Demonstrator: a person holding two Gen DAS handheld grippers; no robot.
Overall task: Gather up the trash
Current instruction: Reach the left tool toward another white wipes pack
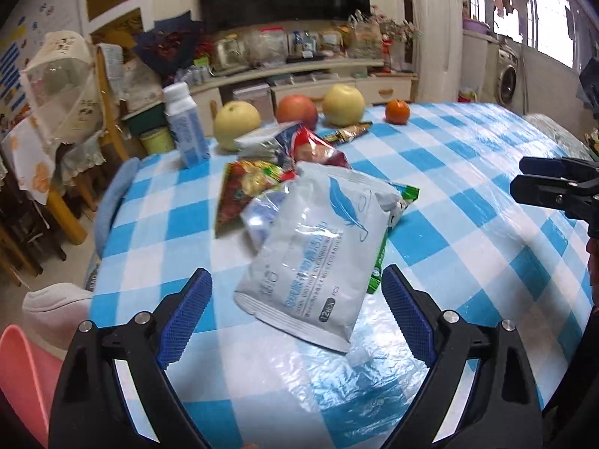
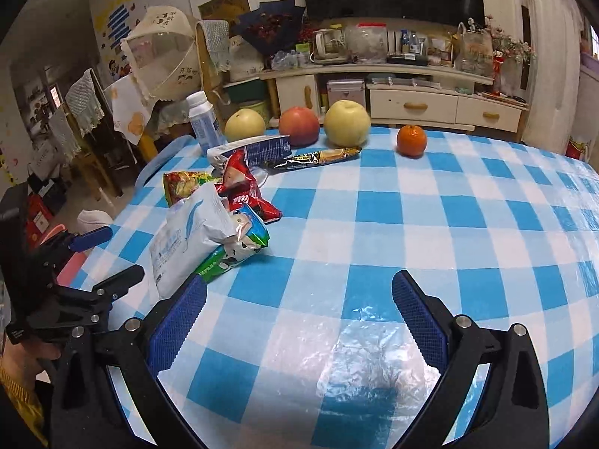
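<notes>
- Left gripper (image 1: 295,299), fingers apart, straddles the wipes pack (image 1: 314,254) at centre frame: close on its near edge.
- Right gripper (image 2: 299,307), fingers apart, empty over counter (image 2: 411,224).

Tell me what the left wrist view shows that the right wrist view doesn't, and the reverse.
Only the left wrist view: a washing machine by the window, and the right gripper at the table's right side.

Only the right wrist view: the left gripper seen from the side, open beside the white wipes packet.

Both: the blue checked tablecloth, the wrapper pile, the white bottle, two pears, an apple and an orange.
</notes>
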